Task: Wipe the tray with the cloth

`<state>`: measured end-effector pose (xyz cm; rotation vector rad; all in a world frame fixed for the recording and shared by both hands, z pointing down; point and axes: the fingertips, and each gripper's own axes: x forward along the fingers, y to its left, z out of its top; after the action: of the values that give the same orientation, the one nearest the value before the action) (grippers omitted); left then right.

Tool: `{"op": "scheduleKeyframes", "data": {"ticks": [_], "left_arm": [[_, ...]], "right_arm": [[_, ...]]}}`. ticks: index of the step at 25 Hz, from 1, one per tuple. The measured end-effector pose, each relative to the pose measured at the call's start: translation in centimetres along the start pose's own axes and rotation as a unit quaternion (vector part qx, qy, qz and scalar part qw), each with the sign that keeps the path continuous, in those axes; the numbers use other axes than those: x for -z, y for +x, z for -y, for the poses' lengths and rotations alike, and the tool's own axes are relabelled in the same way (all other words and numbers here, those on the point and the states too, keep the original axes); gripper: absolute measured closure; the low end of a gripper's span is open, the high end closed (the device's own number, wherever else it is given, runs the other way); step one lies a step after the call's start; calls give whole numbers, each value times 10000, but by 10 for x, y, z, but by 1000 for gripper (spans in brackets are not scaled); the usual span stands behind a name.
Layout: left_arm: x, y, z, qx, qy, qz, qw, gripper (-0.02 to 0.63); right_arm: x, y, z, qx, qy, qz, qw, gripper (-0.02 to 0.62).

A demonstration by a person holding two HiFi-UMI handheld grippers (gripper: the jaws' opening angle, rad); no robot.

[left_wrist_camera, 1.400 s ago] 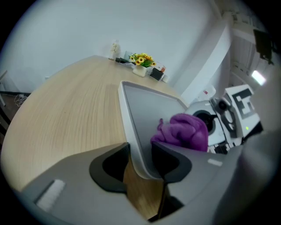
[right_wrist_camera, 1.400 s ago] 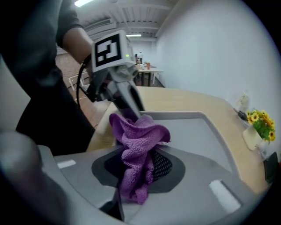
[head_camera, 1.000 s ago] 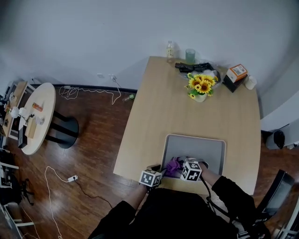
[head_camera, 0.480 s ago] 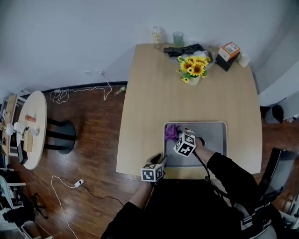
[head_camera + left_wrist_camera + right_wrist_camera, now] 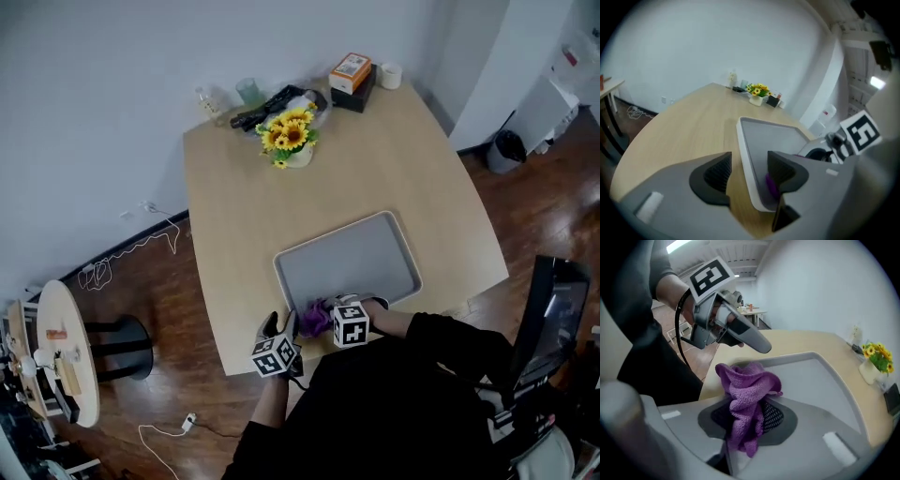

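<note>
A grey tray (image 5: pixel 375 253) lies near the front edge of the wooden table (image 5: pixel 244 206). My right gripper (image 5: pixel 325 314) is shut on a bunched purple cloth (image 5: pixel 313 319) at the tray's near left corner. In the right gripper view the cloth (image 5: pixel 747 390) stands up between the jaws of the right gripper (image 5: pixel 747 416), over the tray floor (image 5: pixel 811 380). My left gripper (image 5: pixel 283 326) is at the same corner. Its jaws are opening, and in the left gripper view the left gripper (image 5: pixel 749 171) straddles the tray rim (image 5: pixel 744 150) without pressing it.
At the table's far edge stand a vase of sunflowers (image 5: pixel 286 141), a black object (image 5: pixel 267 105), a glass (image 5: pixel 248 91), a bottle (image 5: pixel 208 101), an orange box (image 5: pixel 350 67) and a cup (image 5: pixel 389 75). A round side table (image 5: pixel 56 347) is at the left, a bin (image 5: pixel 506 148) at the right.
The right gripper has pulled the cloth from farther in on the tray back to its near left corner. The head view has swung round. The left gripper stays by that corner.
</note>
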<state>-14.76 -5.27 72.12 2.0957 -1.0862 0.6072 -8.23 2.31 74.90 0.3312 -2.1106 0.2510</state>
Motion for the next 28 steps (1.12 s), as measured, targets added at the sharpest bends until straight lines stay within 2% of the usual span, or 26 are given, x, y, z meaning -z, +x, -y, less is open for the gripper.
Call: {"op": "scheduleKeyframes", "data": {"ticks": [3, 5, 11, 14, 19, 21, 25, 28], "left_arm": [[21, 19, 12, -116, 783, -537, 9954, 348], [39, 22, 11, -215, 1004, -899, 9906, 348], [52, 21, 22, -331, 688, -1035, 9917, 362], [52, 20, 25, -352, 701, -1107, 9908, 379], [60, 13, 35, -492, 489, -1043, 9921, 382], [60, 17, 41, -492, 459, -1048, 9922, 382], [56, 22, 38, -449, 397, -1058, 9926, 382], [54, 20, 33, -435, 393, -1034, 9929, 384]], "right_arm": [[34, -20, 12, 155, 330, -20, 9993, 494], [56, -35, 18, 298, 624, 50, 9976, 492], [135, -90, 30, 825, 1589, 219, 9836, 493], [159, -106, 38, 1002, 1843, 225, 9775, 494], [193, -132, 43, 1139, 2208, 298, 9682, 492], [203, -140, 46, 1234, 2377, 310, 9630, 494], [203, -137, 49, 1451, 2340, 165, 9612, 492], [198, -136, 56, 1547, 2554, 301, 9539, 494]]}}
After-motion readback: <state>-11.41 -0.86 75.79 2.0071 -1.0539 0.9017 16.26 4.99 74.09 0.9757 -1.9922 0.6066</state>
